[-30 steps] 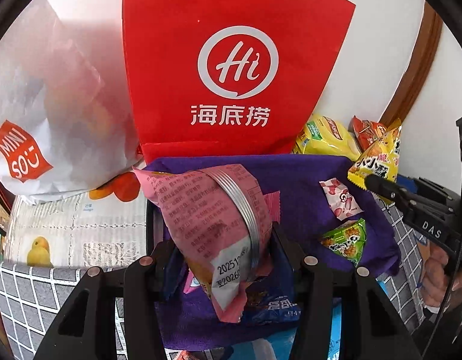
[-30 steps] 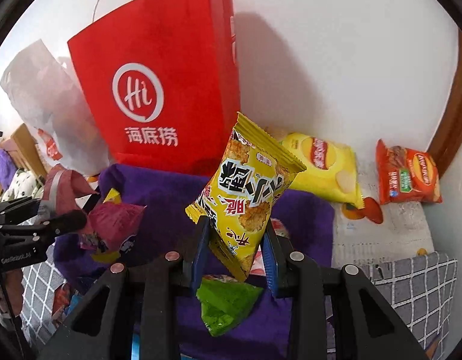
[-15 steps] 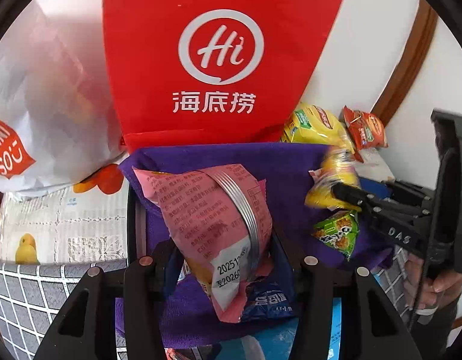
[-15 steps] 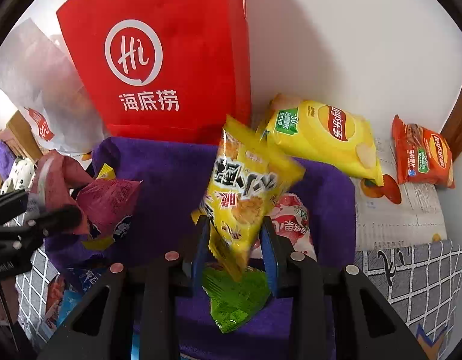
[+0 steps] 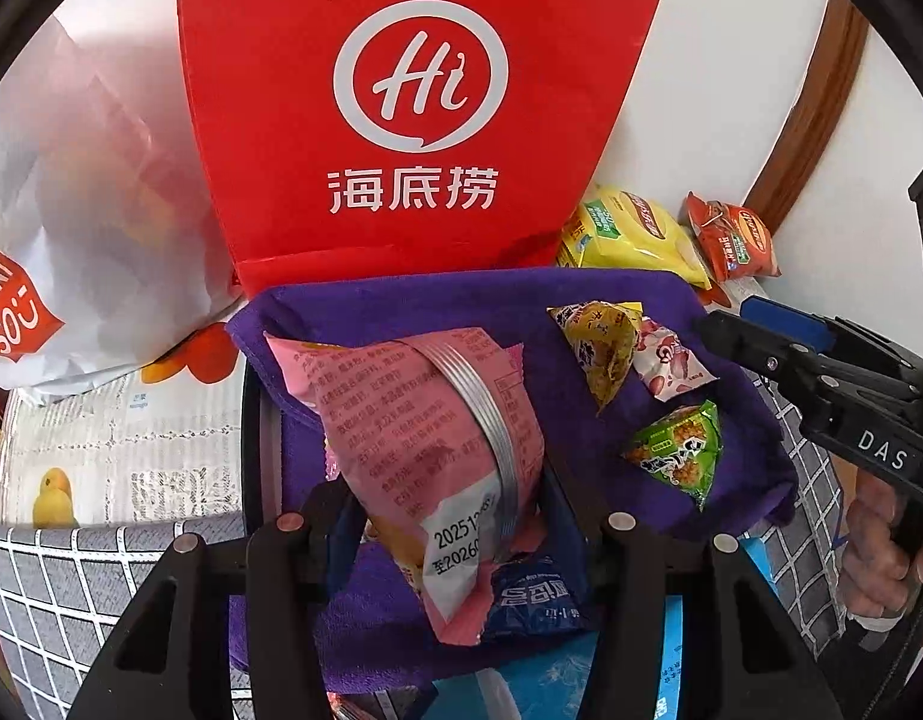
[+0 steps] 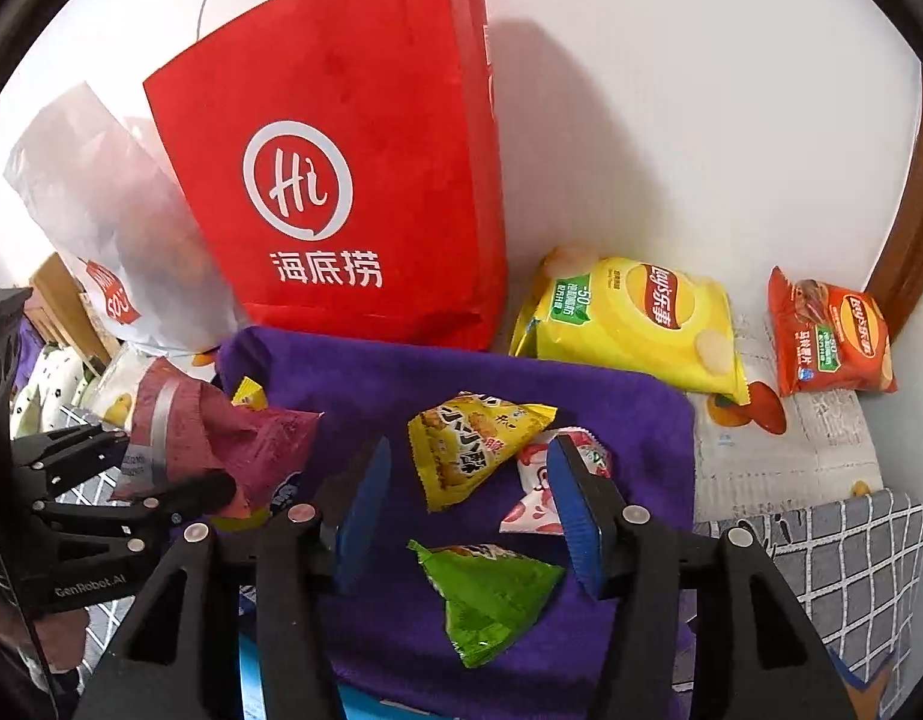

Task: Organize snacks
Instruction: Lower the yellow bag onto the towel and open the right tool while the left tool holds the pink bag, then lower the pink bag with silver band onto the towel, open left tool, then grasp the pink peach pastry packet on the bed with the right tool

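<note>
My left gripper (image 5: 449,498) is shut on a pink snack packet (image 5: 425,438) and holds it above a purple cloth (image 5: 431,306). The right wrist view shows that gripper (image 6: 179,468) and the pink packet (image 6: 221,438) at the left. My right gripper (image 6: 467,450) has its jaws opening; the pads touch nothing. A yellow snack packet (image 6: 473,450) lies loose on the purple cloth (image 6: 521,384) beyond them, leaning on a small pink-and-white packet (image 6: 533,498). A green packet (image 6: 497,594) lies nearer. In the left wrist view the right gripper (image 5: 725,318) is at the right, beside the yellow packet (image 5: 599,348).
A red paper bag (image 6: 341,180) stands against the wall behind the cloth, with a white plastic bag (image 6: 101,210) to its left. A yellow crisp bag (image 6: 635,318) and an orange-red one (image 6: 827,336) lie at the right. A blue packet (image 5: 533,594) lies under the pink one.
My right gripper opened and let go of the yellow packet, which dropped onto the purple cloth beside the pink-and-white packet. The left gripper kept its hold on the pink packet.
</note>
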`<state>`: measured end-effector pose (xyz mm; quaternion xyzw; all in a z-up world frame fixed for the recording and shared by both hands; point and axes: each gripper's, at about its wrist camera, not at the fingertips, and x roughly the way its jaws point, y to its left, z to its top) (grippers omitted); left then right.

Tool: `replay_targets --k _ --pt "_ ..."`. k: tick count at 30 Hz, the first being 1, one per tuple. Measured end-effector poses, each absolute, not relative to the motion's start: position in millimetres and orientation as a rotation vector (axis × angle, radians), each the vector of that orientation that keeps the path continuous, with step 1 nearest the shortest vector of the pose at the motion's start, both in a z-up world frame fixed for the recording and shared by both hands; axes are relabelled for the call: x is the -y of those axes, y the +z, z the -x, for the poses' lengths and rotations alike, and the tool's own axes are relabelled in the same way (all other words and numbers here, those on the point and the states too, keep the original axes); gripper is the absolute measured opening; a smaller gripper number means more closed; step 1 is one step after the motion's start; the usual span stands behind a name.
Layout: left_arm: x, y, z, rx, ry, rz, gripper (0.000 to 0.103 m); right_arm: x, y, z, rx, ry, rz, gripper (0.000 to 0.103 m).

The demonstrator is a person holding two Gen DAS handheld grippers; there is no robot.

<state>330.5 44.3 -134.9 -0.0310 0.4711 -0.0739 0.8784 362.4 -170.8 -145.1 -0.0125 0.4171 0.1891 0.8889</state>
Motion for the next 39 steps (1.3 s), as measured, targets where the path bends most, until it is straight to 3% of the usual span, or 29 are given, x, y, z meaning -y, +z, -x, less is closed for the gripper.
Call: replay_targets --k 3,5,8,21,39 --pt "-46 -133 -331 -0.997 -0.174 0.09 0.053 171 -141 -360 -0.856 0.385 0.033 0.054" --pt "-47 -131 -331 -1.004 -0.193 0.125 0.066 171 -136 -357 -0.837 0.377 0.031 0.054" --pt "-49 -128 -329 -1.008 -0.208 0.17 0.076 171 -131 -356 -0.822 0.369 0.028 0.054" --pt "-33 -105 -314 -0.958 -0.191 0.108 0.076 180 -118 -318 -0.813 0.272 0.075 0.057" --pt "-4 -46 -237 -0.848 -0.276 0.067 0.076 220 -103 -184 -0.825 0.154 0.123 0.057"
